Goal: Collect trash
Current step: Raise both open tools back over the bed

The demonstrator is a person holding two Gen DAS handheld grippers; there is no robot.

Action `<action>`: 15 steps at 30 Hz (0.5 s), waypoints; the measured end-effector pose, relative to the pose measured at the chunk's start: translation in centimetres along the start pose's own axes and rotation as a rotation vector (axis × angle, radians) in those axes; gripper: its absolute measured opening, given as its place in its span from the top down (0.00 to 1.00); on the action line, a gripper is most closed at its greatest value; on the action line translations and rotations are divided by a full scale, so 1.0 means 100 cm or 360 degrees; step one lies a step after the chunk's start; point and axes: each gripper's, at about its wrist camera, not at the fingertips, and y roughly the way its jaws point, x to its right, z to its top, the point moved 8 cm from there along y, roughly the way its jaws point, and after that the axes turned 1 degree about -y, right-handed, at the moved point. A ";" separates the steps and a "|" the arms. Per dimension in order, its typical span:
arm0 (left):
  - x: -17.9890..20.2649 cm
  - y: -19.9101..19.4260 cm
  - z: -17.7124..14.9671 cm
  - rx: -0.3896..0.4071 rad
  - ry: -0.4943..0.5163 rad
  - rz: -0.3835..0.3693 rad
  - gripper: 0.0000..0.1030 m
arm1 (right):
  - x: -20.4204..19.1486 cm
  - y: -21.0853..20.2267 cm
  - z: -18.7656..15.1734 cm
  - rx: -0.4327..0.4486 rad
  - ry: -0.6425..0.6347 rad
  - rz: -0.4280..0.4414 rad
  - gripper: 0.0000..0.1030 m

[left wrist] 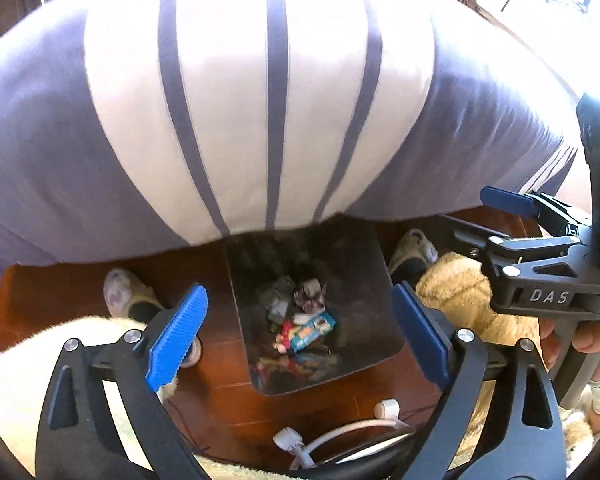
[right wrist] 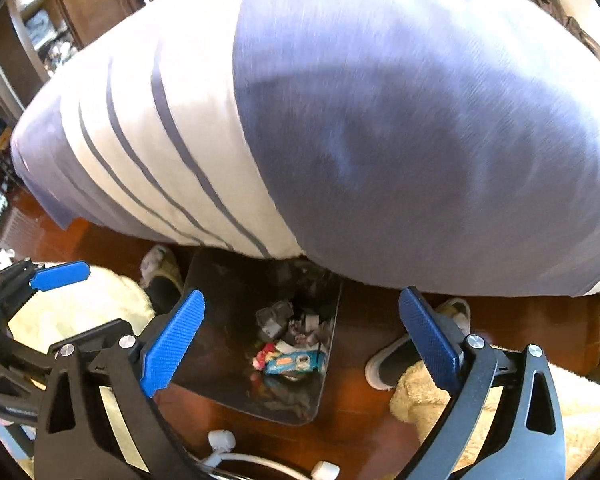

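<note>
**Both grippers empty above the bin, the drop looks done**

The trash lies in the dark rectangular plastic bin that stands on the red-brown wooden floor, its far end under the edge of the bed with the white and grey-blue striped cover. At the bottom of the bin I see a small heap of crumpled wrappers: a light blue packet, a red one, some grey and pink pieces.

I judge that a piece was put into the bin and the depositing step is at its end. The next move, I think, calls for finding more litter around the bed and the floor, and none is plainly visible outside the bin.

The left gripper hangs over the bin with its blue ribbed pads spread wide, nothing between them, touching nothing. The right gripper stands beside it, equally spread and empty, also pointing down at the bin.
</note>
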 end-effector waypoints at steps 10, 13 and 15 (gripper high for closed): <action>0.001 -0.073 0.064 0.0324 0.0077 0.0085 0.10 | 0.009 -0.091 0.070 0.0423 -0.0010 -0.0015 0.03; -0.003 -0.087 0.085 0.0405 0.0094 0.0117 0.09 | 0.013 -0.108 0.091 0.0522 -0.0001 -0.0035 0.03; -0.005 -0.095 0.099 0.0445 0.0100 0.0128 0.08 | 0.017 -0.113 0.104 0.0565 0.0011 -0.0048 0.03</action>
